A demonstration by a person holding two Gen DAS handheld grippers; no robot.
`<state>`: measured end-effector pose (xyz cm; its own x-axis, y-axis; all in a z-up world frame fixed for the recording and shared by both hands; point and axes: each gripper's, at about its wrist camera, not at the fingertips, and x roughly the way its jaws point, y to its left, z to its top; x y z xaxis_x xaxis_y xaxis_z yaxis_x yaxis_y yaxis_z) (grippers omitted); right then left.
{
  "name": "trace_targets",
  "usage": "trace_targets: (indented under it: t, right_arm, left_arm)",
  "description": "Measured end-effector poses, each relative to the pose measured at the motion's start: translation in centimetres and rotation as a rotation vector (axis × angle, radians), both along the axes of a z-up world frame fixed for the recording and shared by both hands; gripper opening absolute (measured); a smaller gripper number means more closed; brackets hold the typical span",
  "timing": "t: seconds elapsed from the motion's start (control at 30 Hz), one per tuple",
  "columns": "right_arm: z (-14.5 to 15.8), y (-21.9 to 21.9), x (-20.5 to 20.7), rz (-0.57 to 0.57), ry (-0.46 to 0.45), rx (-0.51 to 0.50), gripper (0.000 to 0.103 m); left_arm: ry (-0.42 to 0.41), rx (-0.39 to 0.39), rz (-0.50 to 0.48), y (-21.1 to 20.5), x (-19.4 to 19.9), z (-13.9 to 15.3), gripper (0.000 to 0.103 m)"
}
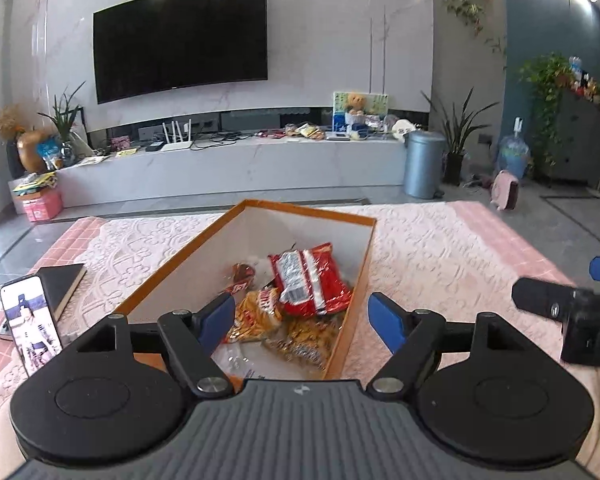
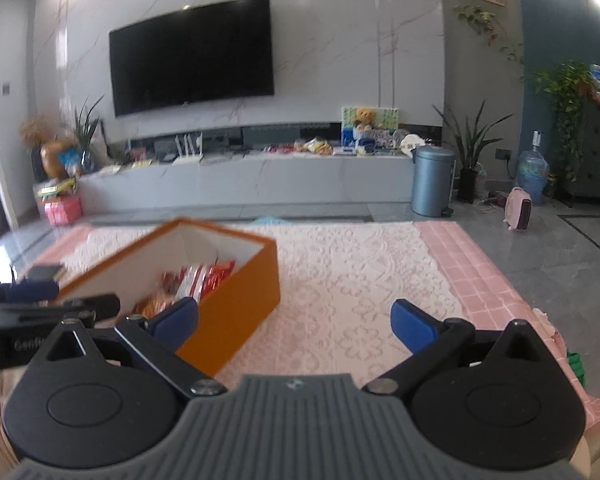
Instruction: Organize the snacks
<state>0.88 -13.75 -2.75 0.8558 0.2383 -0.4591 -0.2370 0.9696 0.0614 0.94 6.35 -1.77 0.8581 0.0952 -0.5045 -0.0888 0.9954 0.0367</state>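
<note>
hovering over the box (image 1: 342, 354) now, the left gripper (image 1: 302, 318) has its blue pads spread wide with nothing between them, pointed down into the open top, probably because the snacks are already in there. the red packet (image 1: 308, 282) lies on top of the heap, tilted, with the yellow packets (image 1: 260, 314) under and beside it and a small dark-red wrapper (image 1: 242, 274) toward the back, all loose against the white inner walls. over on the right, the right gripper (image 2: 294, 320) is fully open too and holds nothing, hanging above bare cloth (image 2: 360, 280) just beside the box's orange side (image 2: 236, 312). that spot looks like a hand pulling clear so the other has room. no snack shows out on the cloth in either view, so the sorting seems close to done. a phone (image 1: 30, 322) stands propped at the left edge, near a dark book (image 1: 62, 282), well clear of the box.
</note>
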Motion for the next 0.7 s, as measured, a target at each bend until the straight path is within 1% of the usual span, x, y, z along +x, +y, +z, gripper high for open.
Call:
trace_targets:
  t: [0.13,0.27,0.43,0.6,0.7]
  right_arm:
    - [-1.5,0.6,-0.1,0.027,0.04,-0.022,0.099]
    - [-3.0,0.9,0.6,0.006,0.072,-0.077,0.099]
    - [-4.2,0.3,1.2,-0.007,0.116,-0.06,0.099]
    - [-4.3,0.3,1.4,-0.012,0.113,-0.054,0.099]
    - [-4.3,0.3,1.3,-0.015,0.111,-0.049,0.099]
  left_arm:
    - [0.026,0.003,-0.012,-0.2,-0.1,-0.9,0.089]
    - [0.056,0.041,-0.019,-1.0,0.1,-2.0,0.089]
    - [0.092,0.025,-0.024,-1.0,0.4,-2.8,0.089]
    - [0.092,0.038,-0.02,-1.2,0.5,-2.9,0.089]
    - [0.094,0.028,-0.024,-1.1,0.4,-2.9,0.089]
